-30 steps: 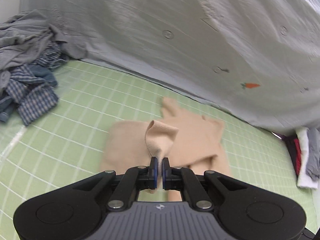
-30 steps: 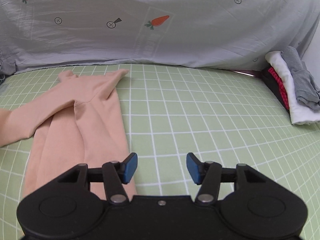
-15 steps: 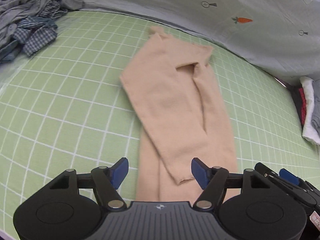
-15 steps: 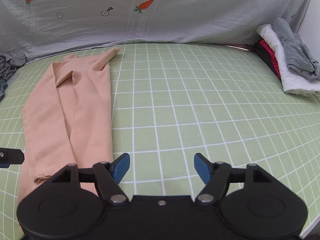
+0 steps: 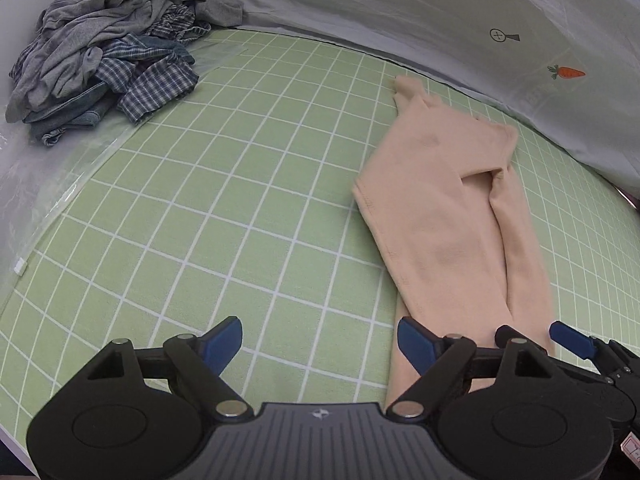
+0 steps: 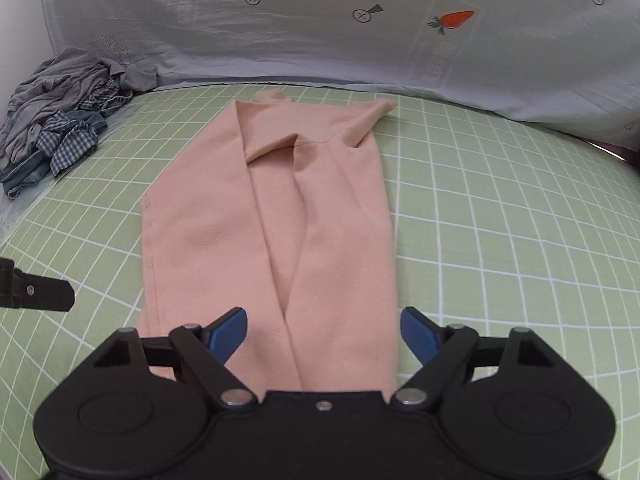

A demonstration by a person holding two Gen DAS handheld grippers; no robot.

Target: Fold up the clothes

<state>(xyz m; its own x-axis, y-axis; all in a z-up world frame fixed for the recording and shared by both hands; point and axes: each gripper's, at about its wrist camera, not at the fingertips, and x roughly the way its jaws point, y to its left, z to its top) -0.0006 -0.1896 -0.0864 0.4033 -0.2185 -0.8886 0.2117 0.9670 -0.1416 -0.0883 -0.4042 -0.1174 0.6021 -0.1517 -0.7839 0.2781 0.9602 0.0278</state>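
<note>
The peach-coloured garment (image 6: 280,240) lies flat on the green grid mat (image 6: 500,240), folded lengthwise into a long strip with both side panels turned in so that their edges meet along a seam-like line down its middle. Its far end, with two small points of cloth, reaches almost to the hem of the grey carrot-print sheet (image 6: 320,32) that hangs behind the mat; its near end runs under the right gripper (image 6: 324,334) and out of sight.

The right gripper is poised directly over the garment's near part, pads wide apart, one blue pad above each long edge of the strip. Its jaws have just been closing slightly, yet they grip nothing; whether the pads touch the cloth is hard to judge from this angle.

The left gripper (image 5: 318,342) sits just left of the garment (image 5: 452,216), over bare mat (image 5: 240,200). Its jaws have just been opening and now stand wide and empty, the right-hand pad at the garment's left edge. In the right wrist view only a black tip of it (image 6: 36,290) shows, left of the garment.

Well away from the garment, at the mat's far left corner, is a heap of crumpled clothes (image 5: 104,52): grey jersey, blue checked fabric and some denim.
</note>
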